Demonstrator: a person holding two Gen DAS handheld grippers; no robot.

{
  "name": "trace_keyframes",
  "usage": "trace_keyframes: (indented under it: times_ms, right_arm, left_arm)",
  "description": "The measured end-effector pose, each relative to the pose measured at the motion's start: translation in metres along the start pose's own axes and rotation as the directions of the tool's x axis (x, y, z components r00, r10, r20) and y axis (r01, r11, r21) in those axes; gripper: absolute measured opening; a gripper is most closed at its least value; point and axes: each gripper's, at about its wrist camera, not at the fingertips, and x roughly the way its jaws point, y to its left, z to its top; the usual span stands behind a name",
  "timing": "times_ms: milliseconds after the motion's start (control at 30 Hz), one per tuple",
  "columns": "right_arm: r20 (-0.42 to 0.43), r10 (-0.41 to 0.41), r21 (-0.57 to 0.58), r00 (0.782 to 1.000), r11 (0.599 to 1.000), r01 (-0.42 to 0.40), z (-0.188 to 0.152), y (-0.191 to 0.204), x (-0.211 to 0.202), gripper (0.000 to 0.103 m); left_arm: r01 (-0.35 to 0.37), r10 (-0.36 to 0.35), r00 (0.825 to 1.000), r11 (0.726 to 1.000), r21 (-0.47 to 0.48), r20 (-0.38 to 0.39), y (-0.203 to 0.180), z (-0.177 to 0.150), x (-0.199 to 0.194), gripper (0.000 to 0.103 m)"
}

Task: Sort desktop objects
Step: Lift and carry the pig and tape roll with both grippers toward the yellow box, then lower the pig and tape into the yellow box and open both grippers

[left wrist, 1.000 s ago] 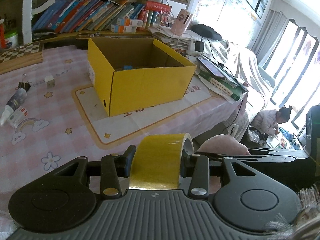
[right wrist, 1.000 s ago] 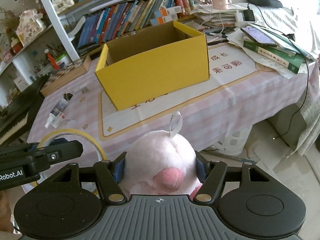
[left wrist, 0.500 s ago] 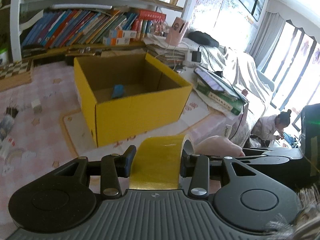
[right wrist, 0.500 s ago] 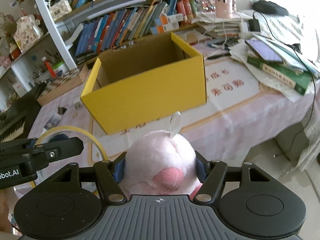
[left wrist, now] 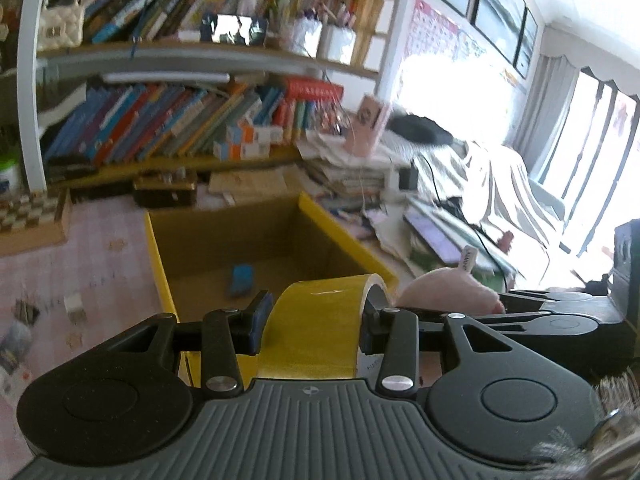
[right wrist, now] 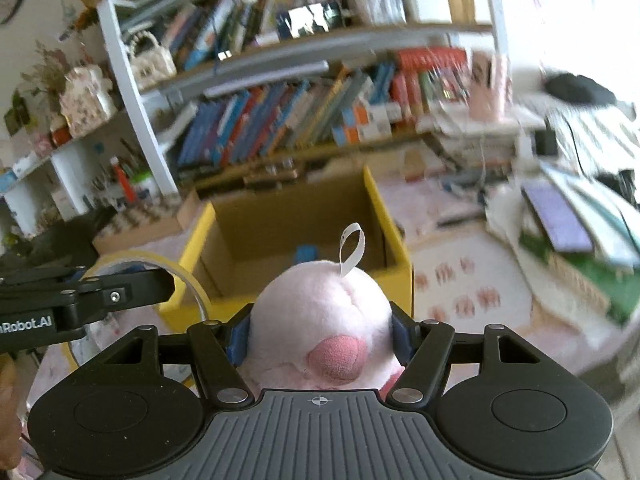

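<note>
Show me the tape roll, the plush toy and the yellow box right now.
tape roll (left wrist: 316, 320), left wrist view, on its yellow outer band.
plush toy (right wrist: 316, 312), right wrist view, on its pink fur above the nose.
yellow box (right wrist: 400, 276), right wrist view, on its right front corner.

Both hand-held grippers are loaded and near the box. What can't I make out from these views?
- Yellow box floor, front part: left wrist view, tape roll covers it.
- Blue item in the box: blurred, unidentifiable.
- Plush toy underside: right wrist view, hidden by the gripper body.
</note>
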Motion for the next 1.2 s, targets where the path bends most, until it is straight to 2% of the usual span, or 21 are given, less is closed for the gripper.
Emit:
trace_keyframes:
  times_ms: [267,567,700,867,1033,1200]
  right_arm:
    - [0.086,0.084,-0.114,0.993,0.991,-0.073,0.050,-0.005,0.020,0.067]
    - [0.045,0.100,-0.234,0.994,0.968,-0.086,0.071,-0.005,0.082,0.067]
    - [-0.010,0.096,-0.298,0.995,0.950,-0.095,0.075,-0.002,0.116,0.067]
    - [-0.152,0.102,-0.438,0.983,0.885,-0.159,0.077,0.005,0.163,0.068]
    - [-0.281,0.090,-0.508,0.955,0.831,-0.227,0.076,0.010,0.198,0.068]
    - [-0.410,0.020,-0.551,0.912,0.791,-0.266,0.070,0.016,0.230,0.070]
  left_arm:
    - [-0.074,0.073,0.996,0.997,0.019,0.046,-0.002,0.031,0.023,0.039]
    - [-0.176,0.177,0.984,0.983,0.059,-0.015,0.016,0.045,0.077,0.039]
    - [-0.222,0.230,0.971,0.970,0.097,-0.071,0.026,0.043,0.108,0.039]
    - [-0.256,0.285,0.946,0.949,0.187,-0.153,0.032,0.038,0.146,0.039]
    - [-0.246,0.300,0.933,0.935,0.257,-0.198,0.029,0.034,0.166,0.039]
    - [-0.248,0.326,0.912,0.922,0.297,-0.249,0.032,0.025,0.184,0.039]
